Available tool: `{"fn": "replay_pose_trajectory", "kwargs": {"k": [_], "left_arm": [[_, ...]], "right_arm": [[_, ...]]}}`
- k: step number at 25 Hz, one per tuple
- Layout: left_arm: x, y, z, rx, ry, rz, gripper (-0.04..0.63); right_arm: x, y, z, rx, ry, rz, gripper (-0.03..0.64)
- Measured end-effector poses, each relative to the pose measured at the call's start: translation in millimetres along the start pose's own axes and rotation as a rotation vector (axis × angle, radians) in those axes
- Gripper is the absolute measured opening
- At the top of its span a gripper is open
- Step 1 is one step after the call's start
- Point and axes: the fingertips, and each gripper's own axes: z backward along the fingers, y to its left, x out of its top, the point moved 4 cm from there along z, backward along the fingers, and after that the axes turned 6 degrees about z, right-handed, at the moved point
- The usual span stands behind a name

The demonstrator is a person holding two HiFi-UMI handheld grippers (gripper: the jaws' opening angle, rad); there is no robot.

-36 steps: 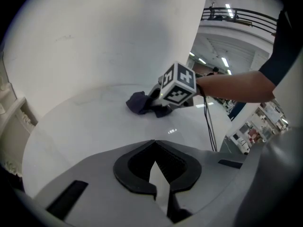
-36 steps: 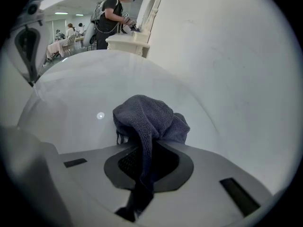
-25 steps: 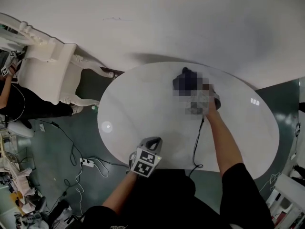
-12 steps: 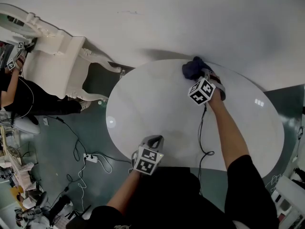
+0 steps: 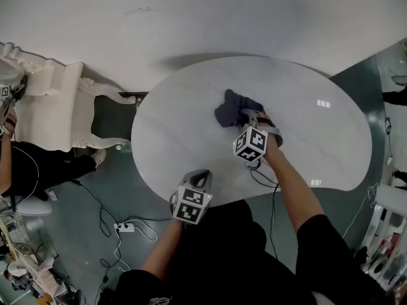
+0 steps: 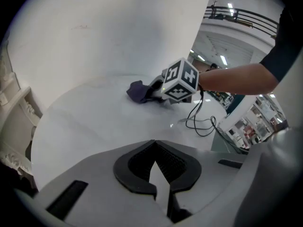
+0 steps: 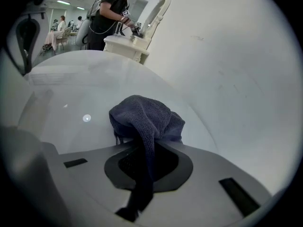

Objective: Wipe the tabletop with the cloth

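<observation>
Over toward the middle of the white oval tabletop (image 5: 172,129), sitting bunched in a lump: dark blue-grey cloth (image 5: 229,105). Pinched by the right gripper (image 5: 247,117), jaws clamped on a strip of it trailing back between them, with the rest heaped on the surface just past the tips. Same story from the right gripper view, terry folds flopped over the front of the jaws. Down at the near edge of the table, well apart from the cloth: left gripper (image 5: 200,182), jaws closed together on nothing, only a sliver of white table showing behind them. Pointed across the top at the other gripper. Black cable (image 6: 201,125) looping over the glossy surface beside the right forearm. Off to the left, on the dark green floor (image 5: 76,196), a white carved chair (image 5: 54,103) against the pale wall (image 5: 203,18)
</observation>
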Motion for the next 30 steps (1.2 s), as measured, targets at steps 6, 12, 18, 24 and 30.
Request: {"fn": "replay_pose_trajectory", "kwargs": {"k": [6,12,18,24,30], "left_arm": [[-41,3,24,-0.098,0.019,-0.094,0.008],[-67,-2,36,-0.149,0.019,-0.119,0.008],[-70,-5,43,-0.167,0.004,-0.124,0.008],[-78,11,52,-0.134,-0.014,-0.083,0.008],[-90,40,65,-0.060,-0.025,0.008,0.008]], "right_arm": [[-4,76,53,-0.036,0.094,-0.118,0.014],[1,153,94,-0.032,0.153,-0.165,0.014],[17,215,129,0.033,0.186,-0.203,0.014],[63,259,137,0.199,0.139,-0.113,0.014],[85,257,124,0.223,0.097,-0.037,0.015]]}}
